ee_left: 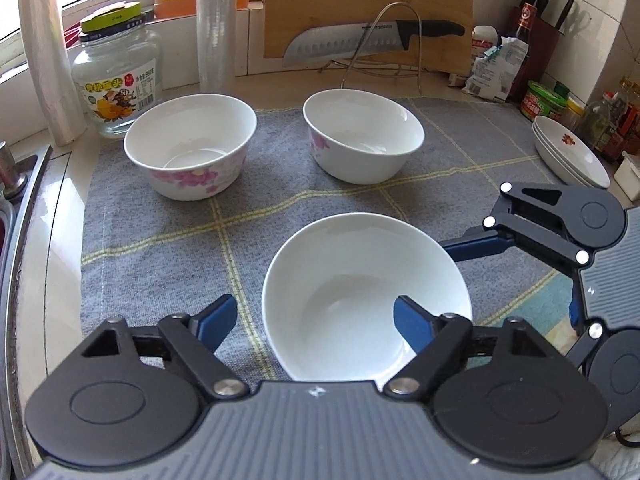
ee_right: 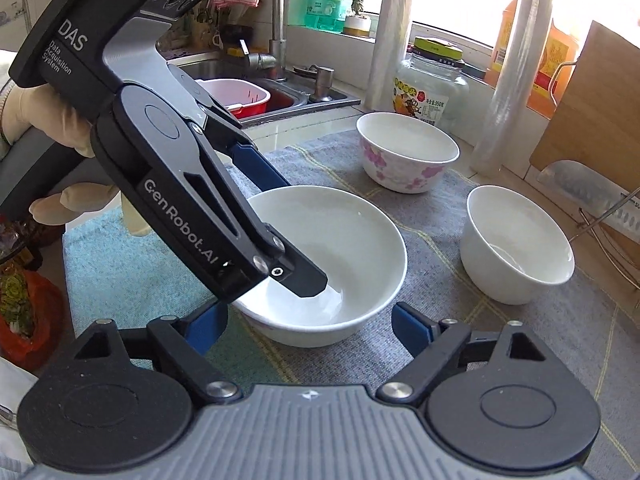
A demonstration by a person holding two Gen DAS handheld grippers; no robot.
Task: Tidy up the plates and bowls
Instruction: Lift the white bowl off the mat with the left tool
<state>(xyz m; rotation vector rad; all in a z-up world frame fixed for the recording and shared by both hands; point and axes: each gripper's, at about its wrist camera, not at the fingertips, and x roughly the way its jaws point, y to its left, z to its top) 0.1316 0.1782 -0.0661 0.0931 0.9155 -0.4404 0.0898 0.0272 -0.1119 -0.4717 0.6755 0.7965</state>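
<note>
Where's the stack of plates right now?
In the left wrist view, the plates sit at the right edge, just off the grey mat, beside the green-lidded jar.

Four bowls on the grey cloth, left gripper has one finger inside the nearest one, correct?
Not four: three bowls stand on the grey cloth, the back-left bowl, the back-right bowl and the nearest bowl, as the left wrist view shows. The left gripper does have one finger inside the nearest.

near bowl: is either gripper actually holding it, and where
Not clamped yet, as far as shows. The left gripper straddles the near bowl's rim, one finger inside, a gap outside. The right gripper flanks its other side, open.
</note>
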